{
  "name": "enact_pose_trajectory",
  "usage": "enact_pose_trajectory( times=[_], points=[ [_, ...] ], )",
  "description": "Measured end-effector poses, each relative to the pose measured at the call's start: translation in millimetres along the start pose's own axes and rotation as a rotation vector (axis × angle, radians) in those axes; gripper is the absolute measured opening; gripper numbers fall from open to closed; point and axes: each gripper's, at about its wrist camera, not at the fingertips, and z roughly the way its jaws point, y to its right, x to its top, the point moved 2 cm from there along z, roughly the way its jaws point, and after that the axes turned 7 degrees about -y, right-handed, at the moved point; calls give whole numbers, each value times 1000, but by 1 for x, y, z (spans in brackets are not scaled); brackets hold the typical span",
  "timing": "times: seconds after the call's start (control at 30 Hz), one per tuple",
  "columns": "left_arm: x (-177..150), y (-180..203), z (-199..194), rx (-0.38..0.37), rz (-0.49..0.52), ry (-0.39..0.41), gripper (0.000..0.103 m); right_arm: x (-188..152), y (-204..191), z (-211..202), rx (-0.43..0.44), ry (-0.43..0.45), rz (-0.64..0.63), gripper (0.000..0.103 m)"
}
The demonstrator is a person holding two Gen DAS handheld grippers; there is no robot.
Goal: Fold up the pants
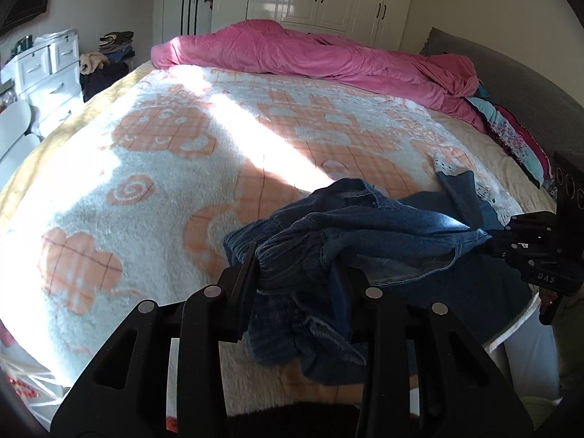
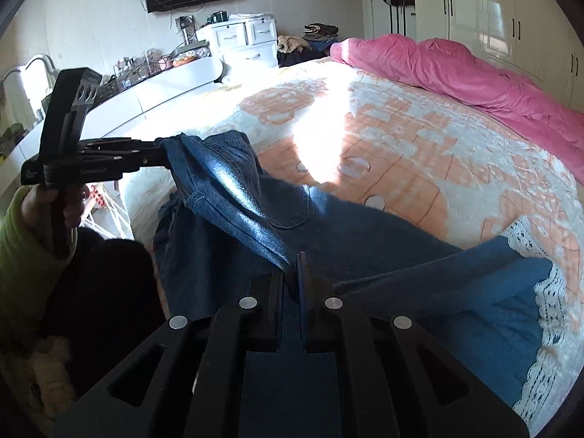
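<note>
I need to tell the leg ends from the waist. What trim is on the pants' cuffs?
White lace on the pants cuffs, clearest in the right wrist view.

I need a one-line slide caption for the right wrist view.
Right gripper shut on blue jeans over a patterned bed blanket, left gripper holding the waistband.

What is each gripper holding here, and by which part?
Both hold the denim pants: left gripper on the bunched elastic waistband, right gripper on a fabric edge.
</note>
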Motion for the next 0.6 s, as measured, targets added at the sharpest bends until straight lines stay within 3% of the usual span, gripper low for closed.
enact_pose_trajectory(
  times=[0.3,0.47,0.6],
  points=[
    [-37,-3,11,26,-23,-114,35,-42,-38,10,36,-77,-40,6],
    [-44,-7,6,31,-50,-126,36,-48,-51,8,68,-78,-50,6],
    [-50,-13,5,28,-73,-146,44,-52,-56,18,57,-126,-51,6]
  ],
)
